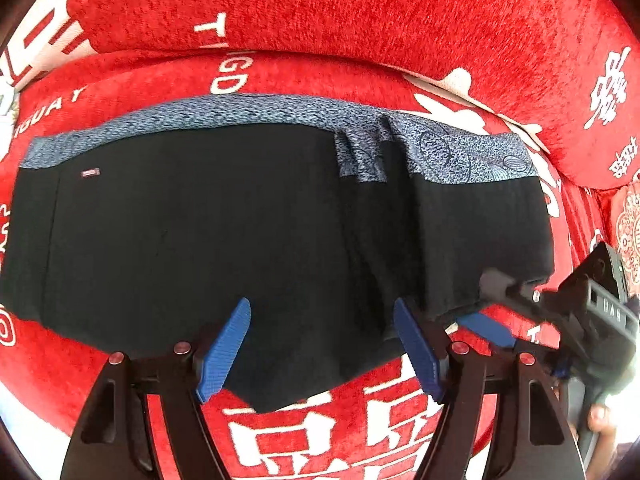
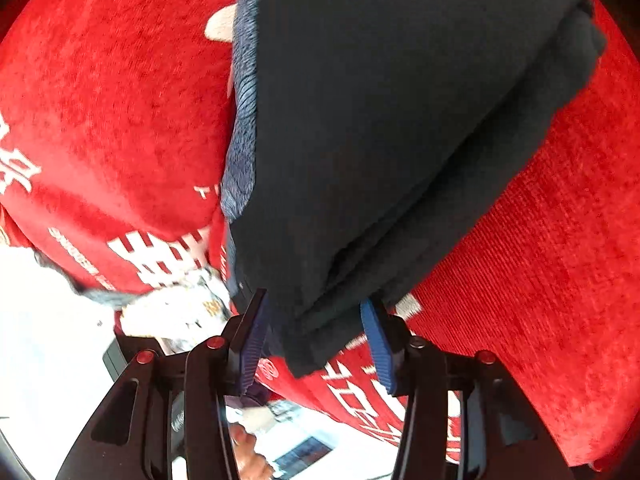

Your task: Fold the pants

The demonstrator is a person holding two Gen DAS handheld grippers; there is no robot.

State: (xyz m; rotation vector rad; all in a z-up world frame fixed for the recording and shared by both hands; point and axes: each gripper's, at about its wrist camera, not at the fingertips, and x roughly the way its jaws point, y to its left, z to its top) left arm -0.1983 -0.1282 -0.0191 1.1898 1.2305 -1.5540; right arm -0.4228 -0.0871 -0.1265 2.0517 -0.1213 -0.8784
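Note:
The black pants (image 1: pixel 224 232) with a blue patterned waistband (image 1: pixel 256 110) lie folded across a red sofa seat (image 1: pixel 360 412). My left gripper (image 1: pixel 322 344) is open over the pants' near edge, its blue pads on either side of the cloth, not pinching. The right gripper (image 1: pixel 486 316) shows at the pants' right end. In the right wrist view the folded pants (image 2: pixel 400 120) hang between the blue pads of my right gripper (image 2: pixel 316 336), which stand apart around the thick corner; the cloth fills the gap loosely.
The red sofa backrest (image 1: pixel 320 4) with white lettering rises behind the pants. A red cushion (image 1: pixel 592 92) sits at the right. In the right wrist view, white floor (image 2: pixel 40 320) and a person's hand (image 2: pixel 252 460) show below the seat edge.

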